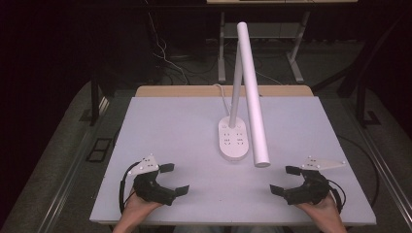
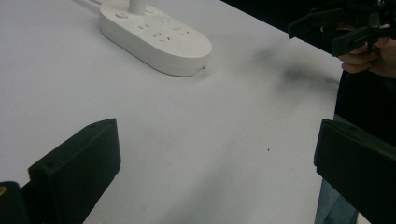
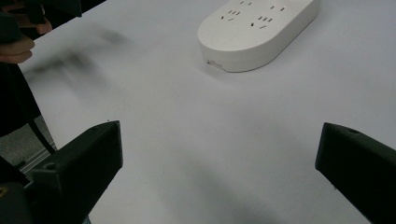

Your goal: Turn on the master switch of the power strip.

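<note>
A white desk lamp stands mid-table; its oval base point(image 1: 232, 141) carries several sockets, and its long white tube head point(image 1: 252, 92) slants down toward the front. The base point(image 2: 156, 35) lies far ahead in the left gripper view, and the same base point(image 3: 258, 29) lies ahead in the right gripper view. My left gripper point(image 1: 174, 178) rests near the front left edge, open and empty. My right gripper point(image 1: 284, 179) rests near the front right edge, also open and empty. Both point inward at each other.
The white table top point(image 1: 170, 126) has a wooden strip along its far edge. The lamp's white cable point(image 1: 221, 92) runs off the back. Beyond the table, table legs and cables stand on a dark floor. The other gripper point(image 2: 345, 25) is held by a hand at the upper right.
</note>
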`<state>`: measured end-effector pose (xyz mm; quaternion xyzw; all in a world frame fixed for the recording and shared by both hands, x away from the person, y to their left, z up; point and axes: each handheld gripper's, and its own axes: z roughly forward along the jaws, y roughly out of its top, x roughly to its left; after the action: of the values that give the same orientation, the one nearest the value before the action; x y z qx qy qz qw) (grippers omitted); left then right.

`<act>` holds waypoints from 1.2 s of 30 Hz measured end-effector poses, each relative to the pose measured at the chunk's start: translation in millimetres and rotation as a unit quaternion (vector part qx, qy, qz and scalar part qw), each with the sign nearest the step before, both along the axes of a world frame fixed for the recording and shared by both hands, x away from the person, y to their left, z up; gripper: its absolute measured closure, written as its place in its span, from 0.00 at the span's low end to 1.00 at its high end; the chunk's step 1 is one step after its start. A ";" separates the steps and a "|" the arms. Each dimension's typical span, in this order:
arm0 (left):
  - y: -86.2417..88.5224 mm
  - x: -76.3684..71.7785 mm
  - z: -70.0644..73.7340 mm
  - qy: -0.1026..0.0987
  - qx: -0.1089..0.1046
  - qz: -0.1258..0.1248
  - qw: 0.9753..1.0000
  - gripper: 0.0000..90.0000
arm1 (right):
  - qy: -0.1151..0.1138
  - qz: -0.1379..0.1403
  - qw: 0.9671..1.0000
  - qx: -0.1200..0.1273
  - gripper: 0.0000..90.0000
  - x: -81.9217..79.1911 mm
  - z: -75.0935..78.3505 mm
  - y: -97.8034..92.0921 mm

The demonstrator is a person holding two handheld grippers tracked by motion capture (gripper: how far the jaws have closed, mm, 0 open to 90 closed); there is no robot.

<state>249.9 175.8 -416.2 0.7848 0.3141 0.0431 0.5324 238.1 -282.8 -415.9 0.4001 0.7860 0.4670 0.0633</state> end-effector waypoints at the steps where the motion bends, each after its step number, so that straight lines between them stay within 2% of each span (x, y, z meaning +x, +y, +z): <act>1: 0.1 0.1 0.4 0.000 -0.001 0.000 1.000 0.00 | 0.000 0.001 1.000 0.000 0.00 0.0 -0.1 0.1; 10: -1.6 1.6 5.5 0.002 0.004 -0.008 1.000 0.00 | 0.002 0.005 1.000 -0.001 0.00 -0.5 -0.1 0.3; 19: -8.2 10.1 12.9 0.004 0.023 -0.023 0.999 0.00 | -0.001 -0.001 1.000 -0.001 0.00 -0.7 0.6 -1.4; 32: -5.1 23.5 22.8 0.013 0.038 -0.020 0.999 0.00 | -0.003 -0.003 1.000 -0.005 0.00 -0.9 1.0 -2.5; 36: -3.9 29.0 26.6 0.015 0.034 -0.020 0.999 0.00 | -0.001 -0.004 1.000 -0.006 0.00 -0.9 0.9 -2.6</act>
<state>278.9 172.0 -389.6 0.8092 0.3044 0.0316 0.5015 237.2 -285.4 -414.9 0.4024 0.7868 0.4630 0.0686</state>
